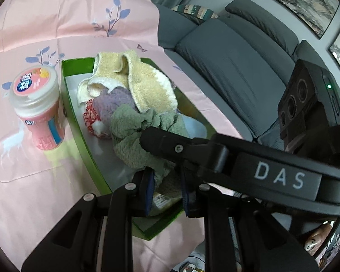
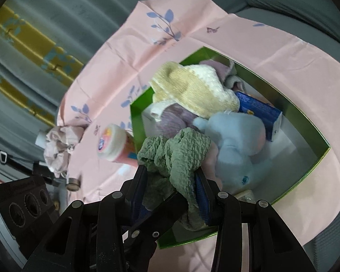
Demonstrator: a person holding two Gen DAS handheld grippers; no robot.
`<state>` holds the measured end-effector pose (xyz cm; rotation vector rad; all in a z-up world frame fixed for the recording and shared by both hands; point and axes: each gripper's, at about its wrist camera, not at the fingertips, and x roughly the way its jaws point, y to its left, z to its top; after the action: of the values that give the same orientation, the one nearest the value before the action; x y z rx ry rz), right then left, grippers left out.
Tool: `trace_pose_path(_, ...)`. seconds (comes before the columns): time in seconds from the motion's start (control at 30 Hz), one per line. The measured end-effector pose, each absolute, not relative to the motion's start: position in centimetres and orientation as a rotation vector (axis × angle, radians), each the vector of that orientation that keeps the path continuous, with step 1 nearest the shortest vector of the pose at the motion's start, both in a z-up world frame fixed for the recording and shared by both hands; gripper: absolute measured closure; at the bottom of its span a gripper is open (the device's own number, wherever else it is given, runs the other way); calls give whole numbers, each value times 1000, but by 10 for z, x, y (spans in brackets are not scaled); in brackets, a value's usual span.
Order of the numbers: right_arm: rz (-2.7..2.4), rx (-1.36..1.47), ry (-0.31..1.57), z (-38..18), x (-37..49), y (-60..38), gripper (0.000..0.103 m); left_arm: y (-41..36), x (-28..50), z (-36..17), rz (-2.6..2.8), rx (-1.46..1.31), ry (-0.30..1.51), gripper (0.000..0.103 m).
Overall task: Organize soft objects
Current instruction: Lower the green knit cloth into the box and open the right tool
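Note:
A green box (image 1: 79,122) on a pink cloth holds soft things: a yellow towel (image 1: 145,83), a purple cloth (image 1: 117,102), a red-and-white knit item (image 1: 90,115) and a green cloth (image 1: 133,136). My left gripper (image 1: 166,190) is shut on the near end of the green cloth. My right gripper (image 2: 172,190) is shut on the same green cloth (image 2: 176,151) over the box (image 2: 306,170). The right gripper's arm crosses the left wrist view (image 1: 215,154). The right wrist view also shows a blue plush toy (image 2: 235,142) and the yellow towel (image 2: 192,90).
A pink capped bottle (image 1: 38,108) stands left of the box, also in the right wrist view (image 2: 115,145). A blue carton (image 2: 260,111) lies in the box. A crumpled pale cloth (image 2: 59,145) sits at the cloth's edge. A grey sofa (image 1: 238,68) is behind.

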<state>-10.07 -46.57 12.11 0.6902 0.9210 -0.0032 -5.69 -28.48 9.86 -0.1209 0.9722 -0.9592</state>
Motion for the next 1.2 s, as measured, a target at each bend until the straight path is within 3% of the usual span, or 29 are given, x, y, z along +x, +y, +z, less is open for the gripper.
trace_pose_path(0.47, -48, 707, 952, 112, -97, -474, 59, -302, -47, 79, -928, -75, 1034, 86)
trace_pose_path(0.97, -93, 725, 946, 109, -96, -480, 59, -306, -46, 79, -908, -26, 1034, 76)
trace_pose_path(1.2, -112, 739, 940, 108, -97, -486, 59, -311, -49, 80, -918, 0, 1024, 63)
